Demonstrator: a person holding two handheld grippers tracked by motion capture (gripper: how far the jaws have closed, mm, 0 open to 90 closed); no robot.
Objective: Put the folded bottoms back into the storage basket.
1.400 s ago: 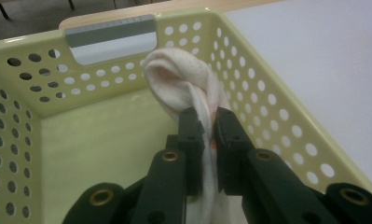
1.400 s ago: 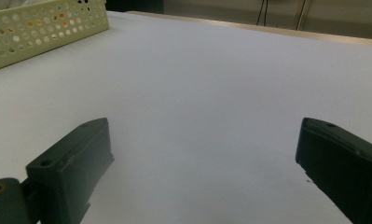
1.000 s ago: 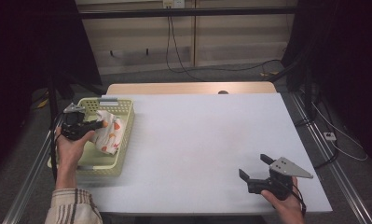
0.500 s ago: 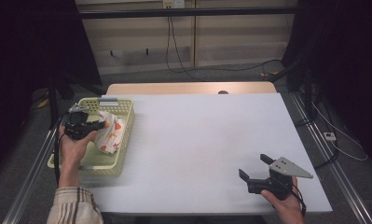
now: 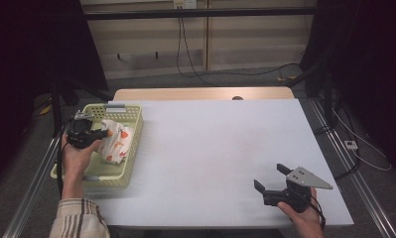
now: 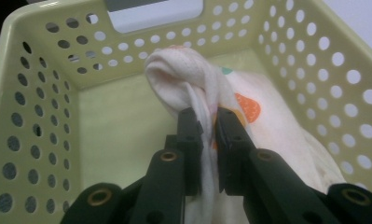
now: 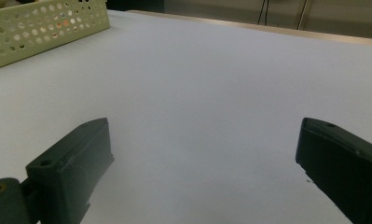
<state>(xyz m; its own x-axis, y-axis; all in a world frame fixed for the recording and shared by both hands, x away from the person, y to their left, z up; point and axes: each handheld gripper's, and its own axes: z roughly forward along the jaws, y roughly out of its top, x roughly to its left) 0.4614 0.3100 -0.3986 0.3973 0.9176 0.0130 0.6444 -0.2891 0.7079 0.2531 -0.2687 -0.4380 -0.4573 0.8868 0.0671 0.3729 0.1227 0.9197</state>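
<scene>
Cloth, white with orange spots, lies bunched inside the yellow perforated basket; the left gripper jaws pinch a fold of it, while the right gripper, well apart from the basket over the tabletop, gapes wide

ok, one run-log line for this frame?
left gripper: shut on cloth, inside basket | right gripper: open, holding nothing, over table | cloth: not yet out of basket

At nine o'clock, the left gripper pinches a patterned cloth inside the yellow-green perforated basket; the right gripper rests at five o'clock, jaws apart.
</scene>
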